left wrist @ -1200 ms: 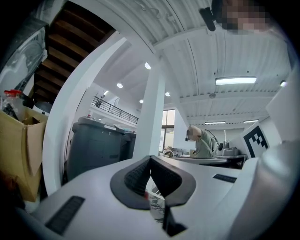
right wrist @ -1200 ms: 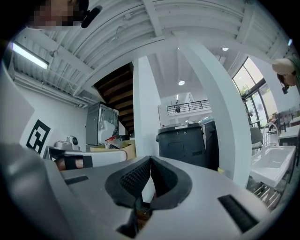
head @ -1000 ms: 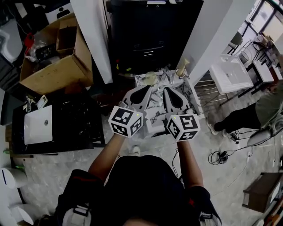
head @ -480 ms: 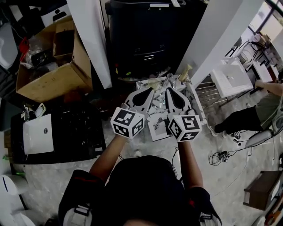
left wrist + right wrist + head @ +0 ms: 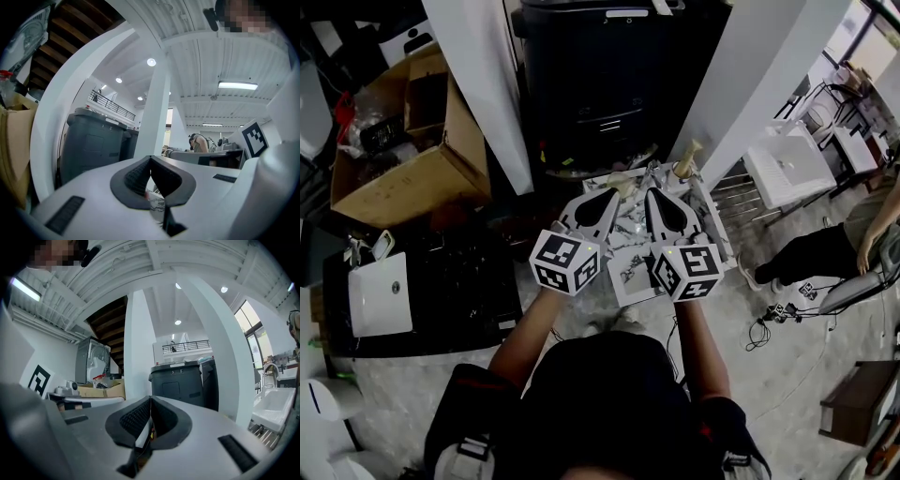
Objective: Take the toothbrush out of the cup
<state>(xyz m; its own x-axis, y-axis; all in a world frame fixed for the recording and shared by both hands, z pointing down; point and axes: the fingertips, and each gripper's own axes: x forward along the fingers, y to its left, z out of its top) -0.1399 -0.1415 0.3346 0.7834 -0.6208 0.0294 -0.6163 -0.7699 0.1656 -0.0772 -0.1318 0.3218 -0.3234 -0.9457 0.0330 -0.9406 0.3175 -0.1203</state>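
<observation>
White left tool (image 5: pixel 616 191) farther over table (image 5: pixel 628 277)

Right gripper (image 5: pixel 149 414): jaws closed, pads meeting, lower centre of frame. Dark bin (image 5: pixel 180 383) centre, behind the jaws. White pillar (image 5: pixel 137 348) left of bin. Cardboard box (image 5: pixel 102 391) at left. Sink (image 5: pixel 273 409) at right edge.
</observation>
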